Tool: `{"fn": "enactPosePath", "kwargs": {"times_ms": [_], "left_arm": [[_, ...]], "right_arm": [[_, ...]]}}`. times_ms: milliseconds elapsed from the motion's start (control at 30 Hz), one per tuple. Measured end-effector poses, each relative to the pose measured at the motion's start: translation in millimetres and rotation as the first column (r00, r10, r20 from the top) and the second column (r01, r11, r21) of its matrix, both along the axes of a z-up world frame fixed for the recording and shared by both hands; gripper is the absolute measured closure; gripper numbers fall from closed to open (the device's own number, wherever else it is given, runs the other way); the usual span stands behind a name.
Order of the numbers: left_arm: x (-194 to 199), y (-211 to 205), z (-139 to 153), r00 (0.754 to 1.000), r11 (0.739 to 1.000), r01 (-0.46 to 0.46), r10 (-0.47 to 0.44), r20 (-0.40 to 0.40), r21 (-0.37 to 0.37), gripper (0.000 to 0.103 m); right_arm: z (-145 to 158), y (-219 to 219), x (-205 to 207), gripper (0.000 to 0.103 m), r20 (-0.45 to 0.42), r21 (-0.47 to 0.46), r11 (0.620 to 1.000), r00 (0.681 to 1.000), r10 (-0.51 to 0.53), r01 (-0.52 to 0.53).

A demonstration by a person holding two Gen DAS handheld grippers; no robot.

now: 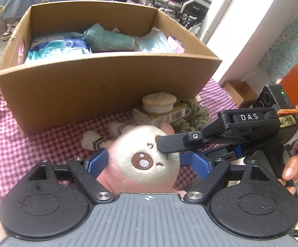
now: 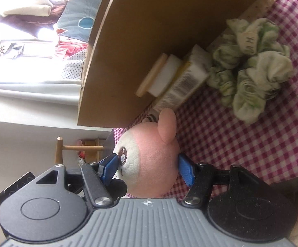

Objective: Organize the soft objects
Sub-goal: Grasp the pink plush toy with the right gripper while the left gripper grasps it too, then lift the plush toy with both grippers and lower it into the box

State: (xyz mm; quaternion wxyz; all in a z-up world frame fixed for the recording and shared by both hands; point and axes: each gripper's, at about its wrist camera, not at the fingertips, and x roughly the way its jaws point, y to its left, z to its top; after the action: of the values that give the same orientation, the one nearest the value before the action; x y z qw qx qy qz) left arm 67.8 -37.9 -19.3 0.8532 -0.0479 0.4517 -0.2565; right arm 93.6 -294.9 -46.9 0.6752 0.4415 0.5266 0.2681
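A pink and white plush toy [image 1: 142, 154] lies on the checked tablecloth [image 1: 15, 150] in front of a cardboard box [image 1: 107, 86]. My left gripper [image 1: 144, 155] is open around its head: the left pad sits against the pink side, while cloth shows between the head and the right pad. From the right, one black finger [image 1: 173, 144] of the other gripper lies across the toy's face. In the right wrist view my right gripper [image 2: 147, 157] is shut on the plush toy [image 2: 149, 160], one pad on the face and one on the back of the head.
The box holds a teal cloth [image 1: 107, 39] and wipe packets [image 1: 56, 47]. A small carton with a round puff [image 1: 159, 103] and a crumpled green-white cloth [image 2: 251, 65] lie against the box wall [image 2: 149, 41]. An orange box [image 1: 297, 90] stands right; a hand [image 1: 292, 170] holds the right gripper.
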Motion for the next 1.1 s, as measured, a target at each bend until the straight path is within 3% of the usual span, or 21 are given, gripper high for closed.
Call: {"fn": "enactPosePath", "kwargs": {"times_ms": [367, 600, 867, 1100], "left_arm": [[-20.4, 14.7, 8.7, 0.998, 0.998, -0.041, 0.043, 0.048, -0.037, 0.017], [-39.9, 24.4, 29.5, 0.988, 0.997, -0.062, 0.067, 0.136, -0.044, 0.017], [-50.5, 28.6, 79.1, 0.947, 0.996, -0.078, 0.084, 0.31, -0.031, 0.017], [-6.8, 10.1, 116.2, 0.908, 0.999, -0.033, 0.046, 0.417, -0.04, 0.017]], "right_arm": [[19.5, 26.1, -4.3, 0.036, 0.049, -0.021, 0.999, 0.998, 0.029, -0.028], [55.1, 44.3, -7.5, 0.036, 0.152, -0.04, 0.998, 0.987, 0.057, -0.052], [121.7, 50.7, 8.6, 0.036, 0.344, -0.064, 0.996, 0.936, 0.081, -0.062], [162.3, 24.3, 52.2, 0.036, 0.424, -0.119, 0.993, 0.904, 0.046, 0.005]]}}
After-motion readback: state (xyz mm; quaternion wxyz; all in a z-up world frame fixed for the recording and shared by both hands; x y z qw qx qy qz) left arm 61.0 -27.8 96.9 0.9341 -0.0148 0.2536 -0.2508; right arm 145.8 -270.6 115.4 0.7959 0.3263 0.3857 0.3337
